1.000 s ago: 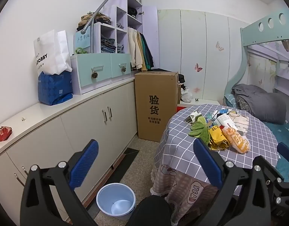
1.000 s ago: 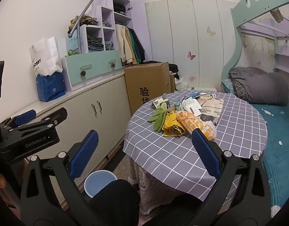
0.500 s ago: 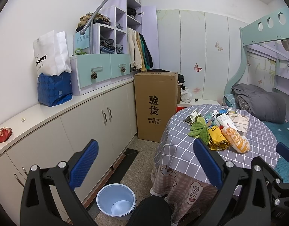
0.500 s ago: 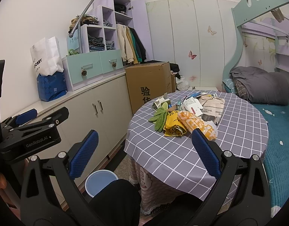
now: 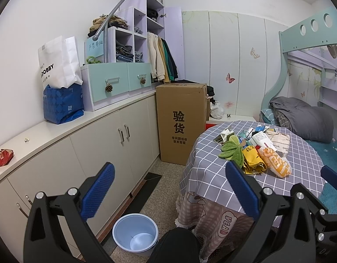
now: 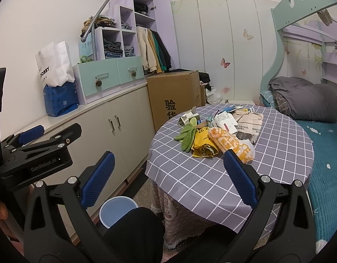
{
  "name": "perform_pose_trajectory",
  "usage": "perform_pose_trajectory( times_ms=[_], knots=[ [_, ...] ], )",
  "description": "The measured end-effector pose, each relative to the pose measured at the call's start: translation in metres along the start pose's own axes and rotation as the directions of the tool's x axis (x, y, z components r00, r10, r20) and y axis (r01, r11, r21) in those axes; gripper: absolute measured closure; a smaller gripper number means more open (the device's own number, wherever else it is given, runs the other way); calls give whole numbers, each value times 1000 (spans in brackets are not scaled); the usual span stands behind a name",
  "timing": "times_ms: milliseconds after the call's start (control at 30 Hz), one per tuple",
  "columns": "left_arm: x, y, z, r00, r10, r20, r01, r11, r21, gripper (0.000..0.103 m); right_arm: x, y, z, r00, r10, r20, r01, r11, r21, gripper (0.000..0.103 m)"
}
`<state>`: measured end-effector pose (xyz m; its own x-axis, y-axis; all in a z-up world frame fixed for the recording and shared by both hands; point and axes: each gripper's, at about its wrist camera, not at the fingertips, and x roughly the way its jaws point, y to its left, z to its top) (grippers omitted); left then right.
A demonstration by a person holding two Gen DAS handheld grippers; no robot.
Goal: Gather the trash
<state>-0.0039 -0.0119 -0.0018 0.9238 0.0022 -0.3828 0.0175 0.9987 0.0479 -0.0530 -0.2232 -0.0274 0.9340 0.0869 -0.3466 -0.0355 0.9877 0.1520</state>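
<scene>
Blue-padded fingers on both of our grippers stand spread wide with nothing between them: the left gripper hangs above the floor beside the table, and the right gripper hangs over the table's near edge. We see the trash heaped near the middle of the round table, which is draped in a grey checked cloth: an orange wrapper lies nearest the right gripper, touching a crumpled yellow bag, with a green leaf-shaped piece just left of that and white papers and small cartons behind them. None of it is touched by either gripper. On the floor between the table and the long white cabinets sits a pale blue bin, open at the top, below and just to the left of the table edge. A tall cardboard box stands behind it against the cabinets. A grey quilt lies on the bed to the right.
</scene>
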Motion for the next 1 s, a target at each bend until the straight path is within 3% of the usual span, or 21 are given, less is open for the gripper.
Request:
perform_pose_trajectory(
  times_ms=[533,767,1000],
  knots=[
    [4,-3,-5,1000,2,-12,-2,1000,2,4,4,-1,-5,1000,-1,-19,1,1000,-18,6],
    [9,0,-7,1000,11,-24,-11,1000,5,4,8,-1,-7,997,-16,-72,13,999,-51,6],
    [14,-4,-11,999,9,-38,-9,1000,16,4,13,-7,-10,999,-25,-21,23,998,-62,6]
  ],
)
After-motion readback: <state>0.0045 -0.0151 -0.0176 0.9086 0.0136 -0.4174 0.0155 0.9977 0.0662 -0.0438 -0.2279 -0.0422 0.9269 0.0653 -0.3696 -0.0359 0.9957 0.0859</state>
